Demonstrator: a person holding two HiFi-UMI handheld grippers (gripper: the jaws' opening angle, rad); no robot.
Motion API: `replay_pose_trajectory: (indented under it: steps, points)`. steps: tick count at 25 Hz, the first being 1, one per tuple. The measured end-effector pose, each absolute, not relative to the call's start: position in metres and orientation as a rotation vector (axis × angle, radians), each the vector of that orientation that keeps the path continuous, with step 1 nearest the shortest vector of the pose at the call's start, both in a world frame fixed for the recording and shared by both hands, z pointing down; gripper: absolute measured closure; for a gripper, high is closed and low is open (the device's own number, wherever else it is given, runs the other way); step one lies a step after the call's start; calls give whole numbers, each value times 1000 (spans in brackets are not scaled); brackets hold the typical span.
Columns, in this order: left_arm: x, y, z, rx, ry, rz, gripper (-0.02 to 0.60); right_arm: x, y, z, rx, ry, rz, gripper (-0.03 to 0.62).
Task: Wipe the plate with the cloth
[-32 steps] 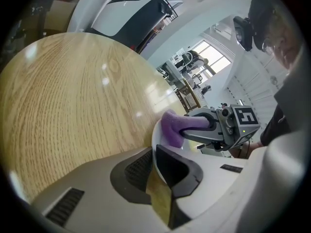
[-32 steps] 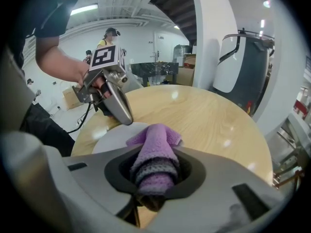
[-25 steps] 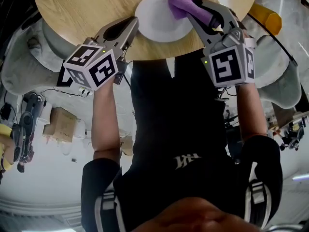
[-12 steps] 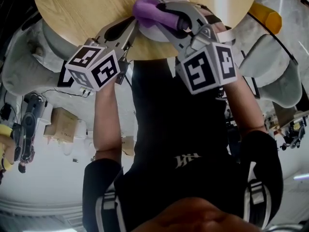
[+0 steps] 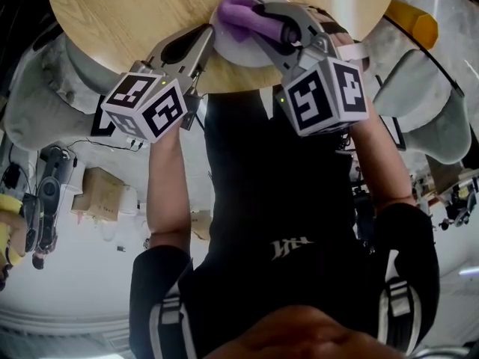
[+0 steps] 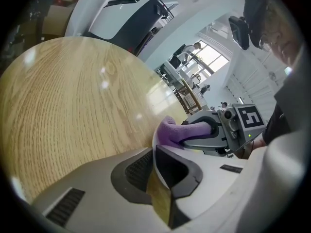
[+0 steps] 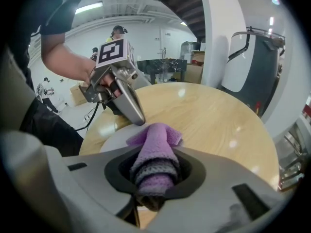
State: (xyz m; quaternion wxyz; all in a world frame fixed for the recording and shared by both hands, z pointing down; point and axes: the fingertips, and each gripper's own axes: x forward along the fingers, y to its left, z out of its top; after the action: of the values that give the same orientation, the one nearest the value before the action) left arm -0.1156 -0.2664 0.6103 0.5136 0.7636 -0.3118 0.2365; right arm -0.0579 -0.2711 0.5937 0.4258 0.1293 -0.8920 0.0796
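Observation:
A white plate point(image 5: 238, 52) lies near the front edge of the round wooden table point(image 5: 120, 13). My left gripper point(image 5: 208, 36) holds the plate's left rim; its jaws have just been closing, with the rim point(image 6: 170, 146) between them. My right gripper point(image 5: 253, 17) is shut on a folded purple cloth point(image 5: 238, 12) and presses it onto the plate's far left part. In the right gripper view the cloth point(image 7: 154, 154) sticks out of the jaws over the plate point(image 7: 109, 139), close to the left gripper point(image 7: 127, 101). Most of the plate is hidden under the right gripper.
White moulded chairs point(image 5: 423, 103) stand around the table, and a yellow object point(image 5: 413, 22) sits at the back right. Cardboard boxes point(image 5: 93, 189) lie on the floor at the left. Bare tabletop stretches left of the plate.
My right gripper has carried the cloth from the plate's far right edge leftward across the plate. The left gripper and the plate stayed where they were.

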Motion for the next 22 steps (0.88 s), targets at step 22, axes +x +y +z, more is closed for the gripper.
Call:
replay_pose_trajectory:
  steps: [22]
  points:
    - [-114, -262, 611, 1863, -737, 592, 554, -36, -261, 573, 372, -2219, 213, 499]
